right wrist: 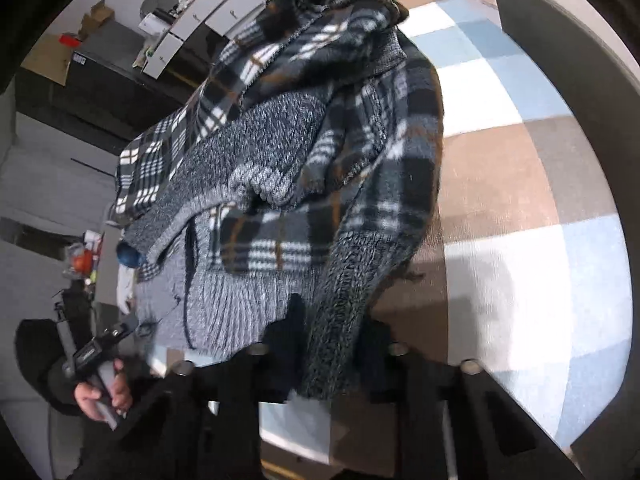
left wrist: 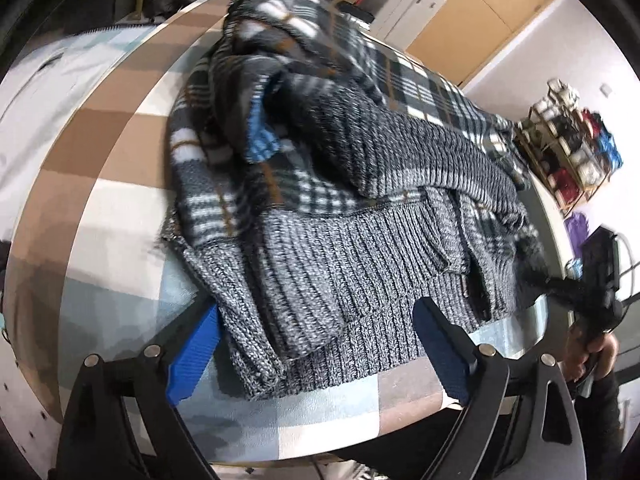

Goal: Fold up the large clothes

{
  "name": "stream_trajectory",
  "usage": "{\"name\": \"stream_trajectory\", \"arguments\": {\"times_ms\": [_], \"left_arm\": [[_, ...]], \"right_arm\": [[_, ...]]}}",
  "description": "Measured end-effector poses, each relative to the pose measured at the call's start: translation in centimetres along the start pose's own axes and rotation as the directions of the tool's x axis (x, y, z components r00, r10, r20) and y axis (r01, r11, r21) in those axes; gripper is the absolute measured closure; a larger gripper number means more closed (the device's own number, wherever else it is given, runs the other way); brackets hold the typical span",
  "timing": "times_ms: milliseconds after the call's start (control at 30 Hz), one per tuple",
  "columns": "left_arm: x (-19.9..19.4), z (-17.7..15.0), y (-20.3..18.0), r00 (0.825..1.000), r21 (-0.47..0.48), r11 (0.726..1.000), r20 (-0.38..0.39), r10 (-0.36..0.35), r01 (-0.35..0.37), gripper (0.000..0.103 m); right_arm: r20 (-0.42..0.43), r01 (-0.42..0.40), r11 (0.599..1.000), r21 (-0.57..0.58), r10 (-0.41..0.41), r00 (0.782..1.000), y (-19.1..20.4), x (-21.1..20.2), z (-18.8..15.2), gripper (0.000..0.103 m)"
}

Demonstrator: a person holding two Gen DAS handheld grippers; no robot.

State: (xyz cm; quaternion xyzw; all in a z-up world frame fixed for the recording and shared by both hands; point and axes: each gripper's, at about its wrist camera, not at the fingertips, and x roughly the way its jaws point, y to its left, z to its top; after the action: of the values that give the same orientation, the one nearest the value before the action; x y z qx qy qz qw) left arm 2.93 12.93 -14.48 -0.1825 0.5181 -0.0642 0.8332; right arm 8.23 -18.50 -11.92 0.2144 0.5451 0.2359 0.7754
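A grey knitted jacket (left wrist: 328,280) with a black, white and tan plaid fleece lining (left wrist: 304,40) lies bunched on the checked tablecloth (left wrist: 100,152). My left gripper (left wrist: 316,352) is open, its blue pads (left wrist: 192,356) spread wide on either side of the ribbed hem at the table's near edge. In the right wrist view the same jacket (right wrist: 280,152) hangs in a heap. My right gripper (right wrist: 336,324) is shut on a fold of its grey knit edge. A hand (left wrist: 600,352) holds that gripper at the far right of the left wrist view.
A wooden shelf (left wrist: 572,148) of coloured items stands beyond the table on the right. White boxes (right wrist: 208,12) and cardboard sit at the back. A grey curved edge (right wrist: 560,60) borders the cloth. Another hand (right wrist: 104,396) grips a black handle at lower left.
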Motion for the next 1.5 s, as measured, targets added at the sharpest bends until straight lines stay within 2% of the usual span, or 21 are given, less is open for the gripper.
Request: {"name": "stream_trajectory", "arguments": {"times_ms": [33, 100, 133, 167, 233, 433, 567, 733, 900, 1000, 1100, 1200, 1267, 1333, 1400, 1433, 1500], "left_arm": [[0.2, 0.1, -0.4, 1.0, 0.024, 0.999, -0.002, 0.03, -0.03, 0.013], [0.3, -0.1, -0.8, 0.997, 0.066, 0.995, 0.003, 0.079, -0.079, 0.023], [0.4, -0.2, -1.2, 0.994, 0.09, 0.99, 0.009, 0.109, -0.109, 0.038], [0.5, -0.2, -1.4, 0.99, 0.112, 0.983, 0.013, 0.141, -0.142, 0.06], [0.7, 0.0, -1.5, 0.982, 0.134, 0.973, 0.022, 0.189, -0.19, 0.079], [0.4, -0.1, -1.6, 0.988, 0.121, 0.981, 0.036, 0.149, -0.152, 0.091], [-1.3, -0.3, 0.3, 1.0, 0.089, 0.996, 0.008, 0.03, -0.031, 0.097], [-1.5, -0.2, 2.4, 0.996, 0.01, 0.997, -0.047, -0.078, 0.079, 0.098], [-3.3, 0.4, 3.6, 0.99, 0.01, 0.991, -0.048, -0.133, 0.134, 0.098], [-3.4, 0.8, 4.7, 0.984, -0.027, 0.986, -0.066, -0.167, 0.166, 0.098], [-2.3, 1.3, 5.3, 0.983, -0.07, 0.986, -0.094, -0.158, 0.151, 0.094], [-1.4, 1.3, 5.3, 0.979, -0.109, 0.983, -0.121, -0.162, 0.149, 0.079], [-1.5, 1.1, 6.0, 0.966, -0.158, 0.962, -0.099, -0.238, 0.221, 0.052], [-1.3, 1.2, 6.3, 0.945, -0.214, 0.932, -0.081, -0.317, 0.294, 0.035], [-1.1, 1.3, 6.1, 0.942, -0.258, 0.916, -0.057, -0.332, 0.308, 0.029], [-1.1, 1.3, 5.7, 0.942, -0.25, 0.917, -0.05, -0.332, 0.31, 0.023], [-1.0, 1.4, 4.9, 0.951, -0.213, 0.934, -0.053, -0.303, 0.286, 0.02]], "right_arm": [[0.032, -0.045, 0.999, 0.006, 0.044, 0.998, 0.1, -0.4, 0.0, 0.09], [0.087, -0.089, 0.996, 0.029, 0.087, 0.992, 0.5, -1.0, 0.2, 0.091], [0.107, -0.118, 0.992, 0.043, 0.112, 0.988, 0.6, -1.3, 0.2, 0.091], [0.118, -0.13, 0.99, 0.051, 0.123, 0.985, 0.2, -2.1, 0.4, 0.091], [0.123, -0.121, 0.992, 0.045, 0.114, 0.986, 0.2, -3.0, 0.4, 0.091], [0.134, -0.113, 0.991, 0.069, 0.104, 0.986, -0.3, -4.0, -0.4, 0.091], [0.145, -0.114, 0.988, 0.109, 0.097, 0.985, -1.6, -4.9, -1.1, 0.092], [0.14, -0.112, 0.989, 0.099, 0.098, 0.985, -1.3, -4.6, -3.5, 0.092], [0.121, -0.153, 0.982, 0.107, 0.14, 0.983, -1.3, -4.8, -5.5, 0.093], [0.098, -0.137, 0.987, 0.087, 0.129, 0.987, -1.4, -5.1, -6.3, 0.093], [0.087, -0.107, 0.99, 0.092, 0.099, 0.991, -1.9, -5.0, -6.1, 0.092], [0.07, -0.109, 0.987, 0.122, 0.101, 0.992, -2.4, -4.3, -5.5, 0.092], [0.061, -0.085, 0.989, 0.12, 0.078, 0.995, -2.4, -4.0, -5.2, 0.092], [0.053, -0.078, 0.989, 0.123, 0.072, 0.996, -2.5, -3.6, -5.1, 0.092], [0.066, -0.089, 0.987, 0.137, 0.08, 0.995, -2.6, -3.4, -4.8, 0.092], [0.074, -0.084, 0.987, 0.14, 0.075, 0.994, -2.6, -3.3, -4.7, 0.092], [0.064, -0.088, 0.986, 0.14, 0.08, 0.995, -2.6, -2.9, -4.6, 0.092]]}}
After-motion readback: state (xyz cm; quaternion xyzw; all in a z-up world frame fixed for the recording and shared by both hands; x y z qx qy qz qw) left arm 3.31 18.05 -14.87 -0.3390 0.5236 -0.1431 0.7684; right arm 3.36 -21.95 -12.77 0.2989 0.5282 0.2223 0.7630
